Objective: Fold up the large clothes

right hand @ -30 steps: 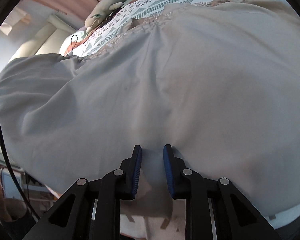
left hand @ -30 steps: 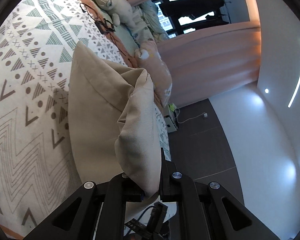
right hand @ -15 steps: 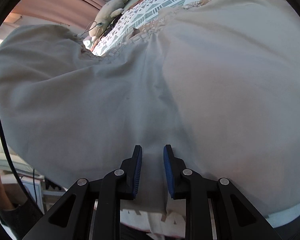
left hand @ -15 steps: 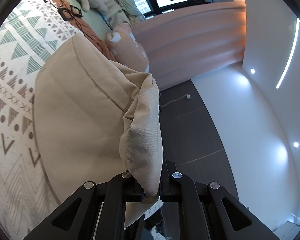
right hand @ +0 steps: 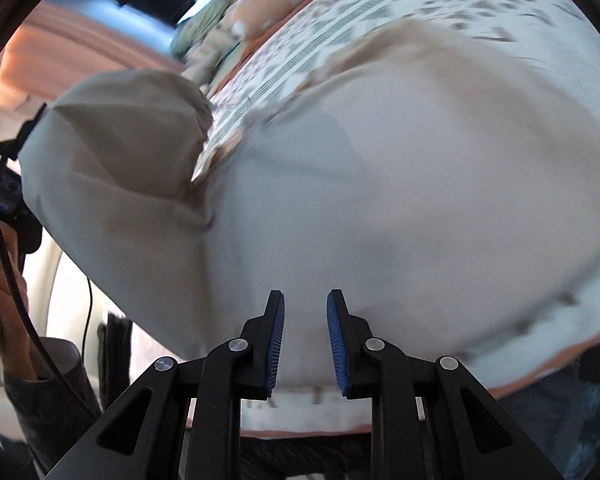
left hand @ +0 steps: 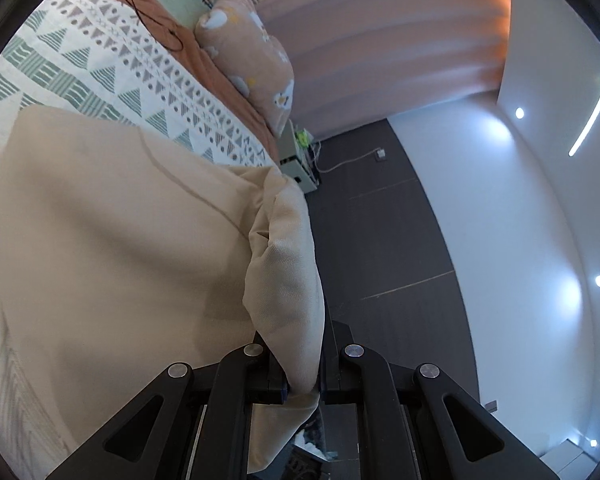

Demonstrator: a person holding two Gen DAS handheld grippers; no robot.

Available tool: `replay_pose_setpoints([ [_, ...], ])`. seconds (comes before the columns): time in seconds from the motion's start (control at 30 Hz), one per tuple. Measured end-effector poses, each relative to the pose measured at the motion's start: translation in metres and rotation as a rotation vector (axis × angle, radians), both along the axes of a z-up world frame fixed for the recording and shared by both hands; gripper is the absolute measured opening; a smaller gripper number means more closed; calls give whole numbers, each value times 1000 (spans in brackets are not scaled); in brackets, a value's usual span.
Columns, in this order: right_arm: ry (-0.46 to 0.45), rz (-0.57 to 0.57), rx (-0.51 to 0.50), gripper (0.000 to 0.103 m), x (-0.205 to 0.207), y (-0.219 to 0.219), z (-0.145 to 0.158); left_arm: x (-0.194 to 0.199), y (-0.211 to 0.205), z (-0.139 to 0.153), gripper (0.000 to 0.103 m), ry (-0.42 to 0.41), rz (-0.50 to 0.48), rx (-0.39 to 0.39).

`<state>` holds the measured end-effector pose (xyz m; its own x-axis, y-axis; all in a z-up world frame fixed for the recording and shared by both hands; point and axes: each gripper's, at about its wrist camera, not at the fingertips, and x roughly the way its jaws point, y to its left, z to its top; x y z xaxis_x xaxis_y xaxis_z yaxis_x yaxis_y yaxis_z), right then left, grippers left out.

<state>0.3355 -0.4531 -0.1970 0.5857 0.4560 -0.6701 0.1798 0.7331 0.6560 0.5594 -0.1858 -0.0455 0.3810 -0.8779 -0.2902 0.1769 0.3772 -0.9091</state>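
Left to right. My left gripper is clamped on a bunched fold of the beige garment, which spreads over the patterned bedspread. My right gripper has a narrow gap between its blue pads; whether they pinch the cloth, I cannot tell.

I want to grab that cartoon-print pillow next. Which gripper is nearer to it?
Probably left. The left gripper, clamping beige garment, points toward the pillow; the right gripper sits behind the spread garment, farther back.
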Motion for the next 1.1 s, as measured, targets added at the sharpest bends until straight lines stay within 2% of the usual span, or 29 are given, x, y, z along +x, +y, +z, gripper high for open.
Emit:
replay_pose_setpoints([
  [0.3,-5,-150,-2,24,-38,-62,4,-7,-98,-13,9,15,-170,54],
  [0.57,-10,-234,-11,24,-68,-103,10,-43,-185,-45,9,58,-365,140],
  [0.6,-11,-242,-13,24,-72,-108,11,-47,-193,-49,13,65,-393,164],
  [0.67,-13,-250,-12,24,-78,-117,12,-53,-204,-58,29,98,-455,189],
  [0.73,-10,-251,-11,27,-82,-123,14,-58,-207,-64,57,131,-497,181],
  [0.77,-9,-249,-5,32,-81,-124,14,-60,-204,-63,61,131,-500,172],
  [0.83,-15,-246,4,56,-76,-127,15,-63,-192,-57,75,105,-481,177],
  [0.93,-38,-243,5,60,-73,-134,17,-65,-161,-49,78,65,-411,208],
  [1.1,-67,-247,8,60,-74,-140,20,-69,-94,-50,78,32,-267,325],
])
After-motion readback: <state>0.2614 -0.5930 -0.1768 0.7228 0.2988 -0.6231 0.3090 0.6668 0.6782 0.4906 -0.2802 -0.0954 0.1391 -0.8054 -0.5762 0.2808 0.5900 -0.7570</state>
